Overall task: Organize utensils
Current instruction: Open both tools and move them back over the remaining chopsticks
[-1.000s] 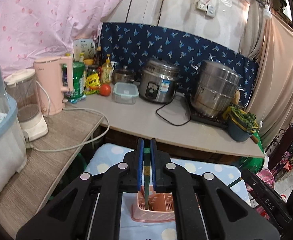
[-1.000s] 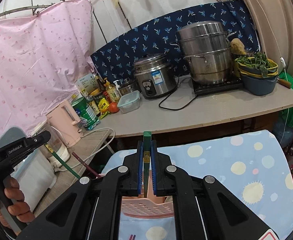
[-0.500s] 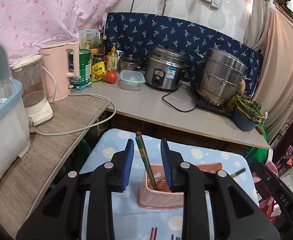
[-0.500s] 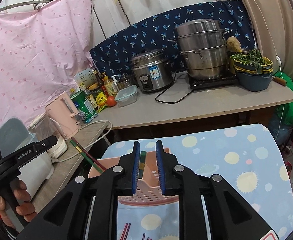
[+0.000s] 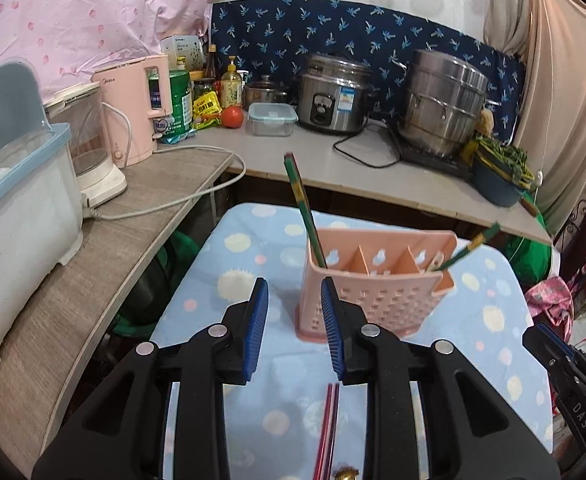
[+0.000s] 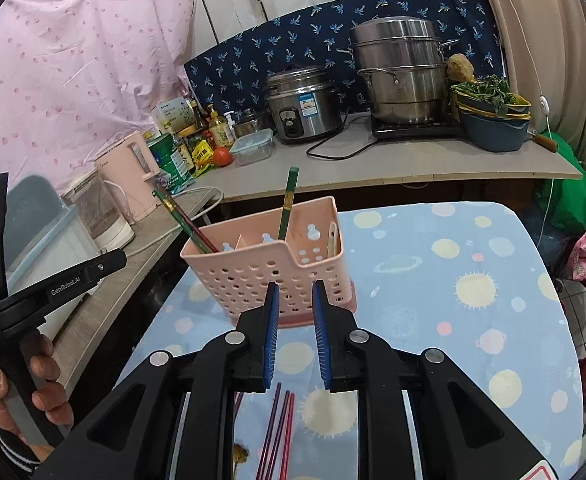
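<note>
A pink perforated utensil basket (image 5: 377,300) (image 6: 253,276) stands on the blue spotted tablecloth (image 5: 233,288). Green chopsticks (image 5: 301,200) lean out of its left compartment, and another green chopstick (image 5: 473,244) (image 6: 289,200) sticks out of the right one. My left gripper (image 5: 293,284) is open and empty, just in front of the basket's left corner. My right gripper (image 6: 296,285) is open a little, also empty, in front of the basket's wall. Red and purple chopsticks (image 5: 329,428) (image 6: 281,432) lie on the cloth under the grippers.
Behind the table runs a counter (image 5: 333,168) with a rice cooker (image 5: 333,96), a steamer pot (image 5: 441,104), a pink kettle (image 5: 133,108) and a trailing cable (image 5: 173,204). A white and blue bin (image 5: 17,208) stands at the left. A hand (image 6: 33,380) holds the left gripper's handle.
Both grippers opened and let go of the green chopsticks, which now stand in the basket. Both have pulled back and down, so the basket and the chopsticks on the cloth show.
</note>
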The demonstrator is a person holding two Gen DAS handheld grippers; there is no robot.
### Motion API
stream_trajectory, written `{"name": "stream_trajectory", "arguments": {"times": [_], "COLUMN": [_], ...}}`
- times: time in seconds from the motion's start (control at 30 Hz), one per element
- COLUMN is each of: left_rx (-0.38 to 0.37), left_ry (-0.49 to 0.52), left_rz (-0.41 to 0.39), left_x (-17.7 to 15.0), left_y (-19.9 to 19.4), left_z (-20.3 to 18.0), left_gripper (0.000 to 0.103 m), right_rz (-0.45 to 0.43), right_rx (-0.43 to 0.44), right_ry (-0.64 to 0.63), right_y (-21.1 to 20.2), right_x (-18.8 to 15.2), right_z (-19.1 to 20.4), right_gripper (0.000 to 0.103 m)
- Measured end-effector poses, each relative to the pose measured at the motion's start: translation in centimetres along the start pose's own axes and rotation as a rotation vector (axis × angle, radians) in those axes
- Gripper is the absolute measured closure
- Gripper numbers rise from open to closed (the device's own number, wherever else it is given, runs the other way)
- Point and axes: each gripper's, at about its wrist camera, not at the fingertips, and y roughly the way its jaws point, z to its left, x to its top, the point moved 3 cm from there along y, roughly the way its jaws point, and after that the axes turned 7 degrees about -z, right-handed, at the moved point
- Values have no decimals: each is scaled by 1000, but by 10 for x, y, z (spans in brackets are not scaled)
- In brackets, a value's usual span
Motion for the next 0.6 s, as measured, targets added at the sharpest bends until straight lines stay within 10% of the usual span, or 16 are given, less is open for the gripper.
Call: {"name": "stream_trajectory", "arguments": {"times": [0.6], "left_rx": [26], "left_ry": [64], "left_rz": [103], "left_x": [-82], "left_y": [-23], "left_z": [-2], "left_gripper": [77], "right_rz": [103], "right_rx": [-1], "right_ry": [-59], "right_y": [-35], "right_x": [-76], "right_z": [12], "right_gripper": [85]}}
